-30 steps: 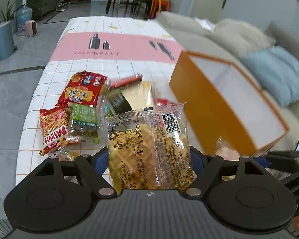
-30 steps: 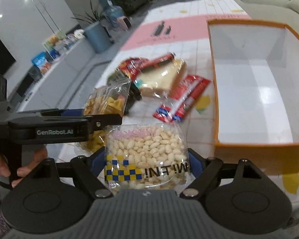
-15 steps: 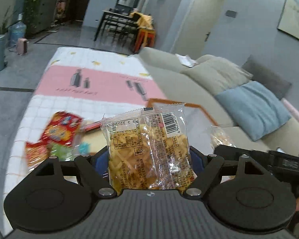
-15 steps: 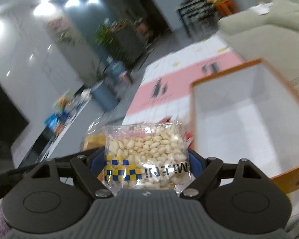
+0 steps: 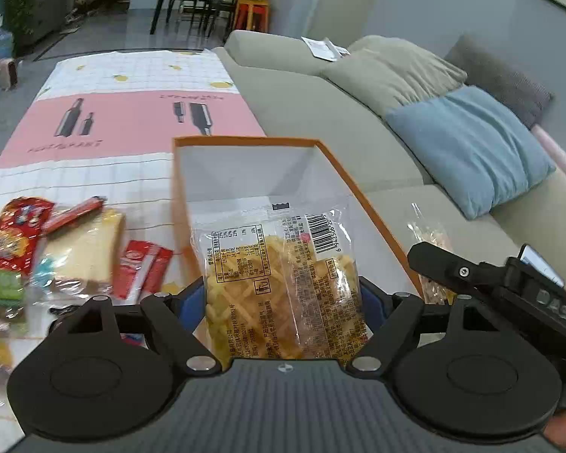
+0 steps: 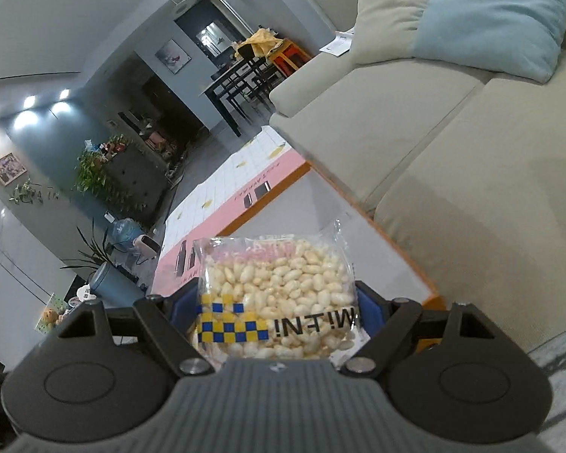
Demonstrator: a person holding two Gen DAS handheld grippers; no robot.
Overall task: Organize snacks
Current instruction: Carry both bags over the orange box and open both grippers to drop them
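While clamped on fries packet [image 5: 283,287] by left gripper [image 5: 283,302] | now above orange box [image 5: 373,222], off snack pile | right gripper [image 6: 275,305] clamped on puffed-grain bag [image 6: 279,294], swung boxward | ready for drop-in

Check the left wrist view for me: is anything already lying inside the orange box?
No, the orange box shows only its bare white walls and floor, while the fries bag is clamped in the left gripper in front of it.

Puffed-grain packet [image 6: 279,298] reads "MiFNi" (upside down); gripper arm [image 5: 539,298] "DAS"
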